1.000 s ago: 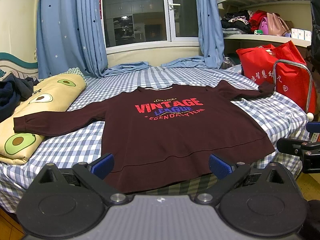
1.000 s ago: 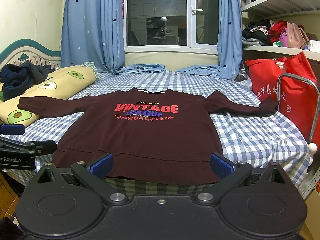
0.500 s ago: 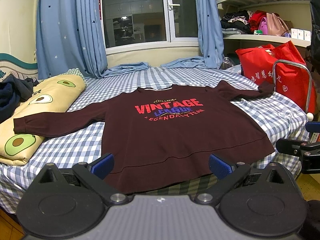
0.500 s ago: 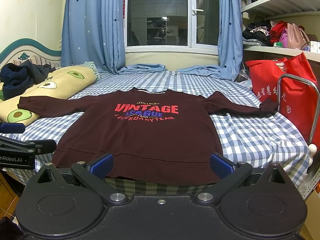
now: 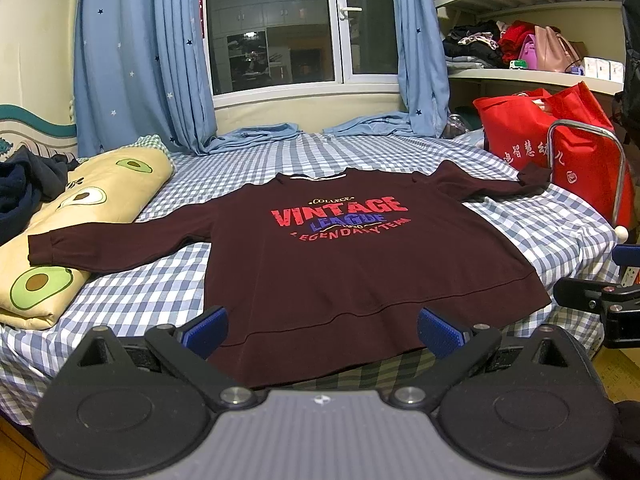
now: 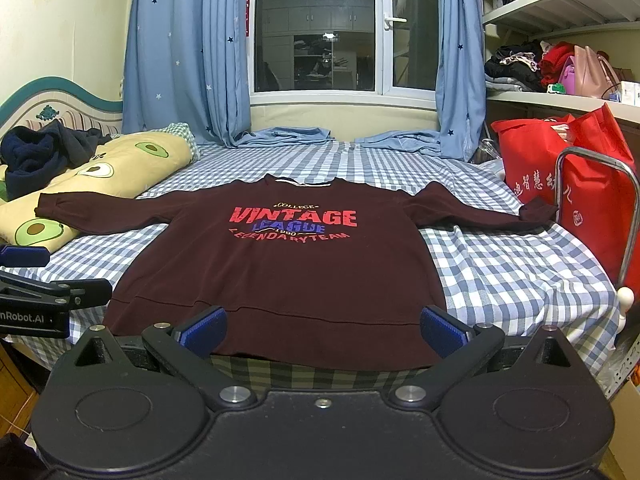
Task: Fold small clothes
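Observation:
A dark maroon sweatshirt (image 5: 320, 272) (image 6: 288, 272) with red and blue "VINTAGE LEAGUE" lettering lies flat, front up, on the checked bed. Both sleeves are spread out. Its left cuff (image 5: 44, 248) rests on the avocado pillow, and its right cuff (image 6: 536, 210) reaches the red bag. My left gripper (image 5: 322, 330) hovers open just before the hem, nothing between its blue pads. My right gripper (image 6: 322, 330) is open too, held before the hem. Each gripper shows at the edge of the other's view.
A blue-and-white checked bed (image 6: 500, 268) carries the shirt. An avocado-print pillow (image 5: 80, 216) and dark clothes (image 6: 36, 152) lie at the left. Red bags (image 5: 560, 148) and a metal rail (image 6: 628, 208) stand at the right. Curtains and a window are behind; shelves at upper right.

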`<state>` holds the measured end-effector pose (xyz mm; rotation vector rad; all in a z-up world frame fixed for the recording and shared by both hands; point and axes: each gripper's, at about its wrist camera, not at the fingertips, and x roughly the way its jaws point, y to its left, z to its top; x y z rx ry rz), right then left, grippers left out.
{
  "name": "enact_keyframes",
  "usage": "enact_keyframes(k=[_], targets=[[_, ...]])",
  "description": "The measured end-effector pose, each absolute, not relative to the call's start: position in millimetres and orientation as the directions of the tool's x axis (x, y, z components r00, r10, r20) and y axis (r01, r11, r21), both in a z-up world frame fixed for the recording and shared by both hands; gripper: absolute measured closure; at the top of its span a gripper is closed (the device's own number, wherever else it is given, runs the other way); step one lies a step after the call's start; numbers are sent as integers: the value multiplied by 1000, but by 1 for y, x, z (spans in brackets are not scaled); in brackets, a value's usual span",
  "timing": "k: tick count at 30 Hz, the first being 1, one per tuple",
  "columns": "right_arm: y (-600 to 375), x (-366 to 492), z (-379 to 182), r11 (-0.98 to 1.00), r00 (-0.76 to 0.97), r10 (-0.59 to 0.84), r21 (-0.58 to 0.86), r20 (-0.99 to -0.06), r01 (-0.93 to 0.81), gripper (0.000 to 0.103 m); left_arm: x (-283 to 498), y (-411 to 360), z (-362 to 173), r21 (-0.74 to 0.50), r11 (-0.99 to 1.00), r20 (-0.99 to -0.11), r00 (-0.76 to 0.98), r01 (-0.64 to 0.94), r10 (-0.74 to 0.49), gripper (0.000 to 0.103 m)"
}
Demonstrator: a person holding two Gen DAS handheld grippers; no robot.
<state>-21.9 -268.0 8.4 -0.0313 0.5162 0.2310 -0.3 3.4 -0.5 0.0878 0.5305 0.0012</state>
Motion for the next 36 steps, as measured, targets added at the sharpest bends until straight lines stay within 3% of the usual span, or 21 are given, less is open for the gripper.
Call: enact_keyframes(k=[13, 18, 23, 30, 36], targets=[[-273, 2, 16, 964, 825, 251, 56, -506, -259, 0, 9, 19, -6, 56, 998, -510, 860, 30, 3, 1], [-281, 47, 14, 981, 844, 150, -27, -515, -191, 0, 46, 26, -5, 35, 998, -492, 871, 43, -21, 1], [-300, 102, -1, 988, 805, 113, -18, -583, -152, 1, 83, 21, 2, 149, 988, -457, 888, 30, 42, 1], [-325, 160, -8, 990, 828, -10, -122, -560, -71, 1, 130, 6, -3, 159, 985, -509, 860, 60, 30, 1], [-351, 201, -10, 994, 830, -35, -106, -557, -30, 1, 173, -12, -4, 159, 984, -551, 834, 85, 17, 1]])
